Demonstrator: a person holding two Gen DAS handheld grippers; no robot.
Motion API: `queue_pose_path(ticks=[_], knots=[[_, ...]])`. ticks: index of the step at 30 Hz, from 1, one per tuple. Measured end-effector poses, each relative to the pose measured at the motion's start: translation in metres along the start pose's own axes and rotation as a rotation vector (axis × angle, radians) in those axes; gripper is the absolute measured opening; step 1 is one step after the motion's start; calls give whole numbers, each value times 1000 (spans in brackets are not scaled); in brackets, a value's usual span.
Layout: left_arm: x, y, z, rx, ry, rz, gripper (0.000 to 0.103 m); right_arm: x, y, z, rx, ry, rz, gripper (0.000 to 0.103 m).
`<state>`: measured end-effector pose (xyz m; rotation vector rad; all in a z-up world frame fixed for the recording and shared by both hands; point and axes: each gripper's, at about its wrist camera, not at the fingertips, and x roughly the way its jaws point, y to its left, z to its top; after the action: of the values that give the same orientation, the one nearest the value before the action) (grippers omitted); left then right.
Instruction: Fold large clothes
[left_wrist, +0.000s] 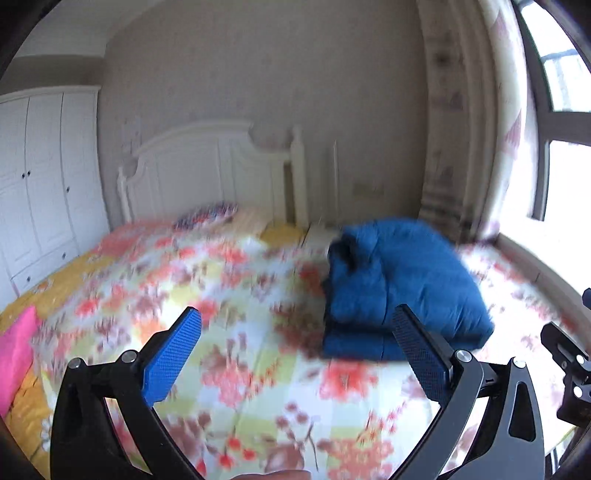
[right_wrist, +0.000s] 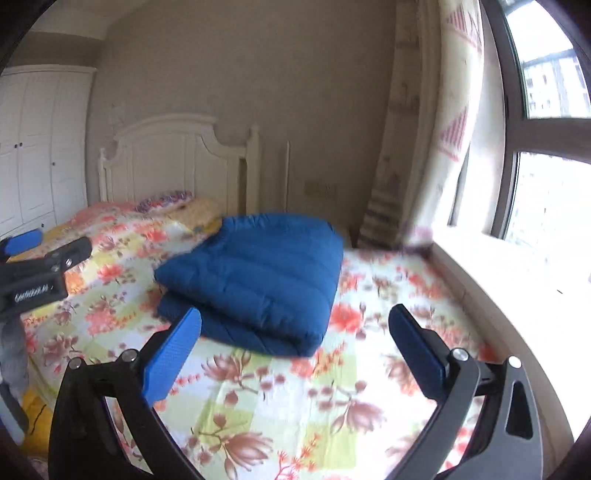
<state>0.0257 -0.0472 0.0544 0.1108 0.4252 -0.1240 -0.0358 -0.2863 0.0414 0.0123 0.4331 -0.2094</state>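
Jacket first: the blue puffer jacket (right_wrist: 255, 273) lies folded into a thick rectangular bundle on the floral bedspread (right_wrist: 280, 398), toward the window side of the bed, ahead of both my tools. It looks quilted and puffy, so I judge it light, soft and springy, with a smooth shell that may slide between the pads; the layers will likely want to puff back open. I would take hold at the near folded edge, where the layers stack, and pinch deep enough to catch all of them, not just the top skin.

My left gripper (left_wrist: 297, 354) stands wide apart and carries nothing, hovering over the bedspread with the jacket off toward its right finger. My right gripper (right_wrist: 295, 350) is likewise spread wide and empty, the bundle's near edge just beyond its fingertips. Both views are motion-blurred, so I cannot tell seams or a zip.
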Motion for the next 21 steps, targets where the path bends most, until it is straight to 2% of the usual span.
queue_pose_path(ticks=[2,4,21], knots=[[8,-4,-10,16,33,-3,99,15,3,-10,0,50,7,101],[16,-7,-20,38,53,2,99,22,5,-15,2,62,11,101],[21,-16,-32,55,77,-21,99,15,3,-16,34,40,24,101]])
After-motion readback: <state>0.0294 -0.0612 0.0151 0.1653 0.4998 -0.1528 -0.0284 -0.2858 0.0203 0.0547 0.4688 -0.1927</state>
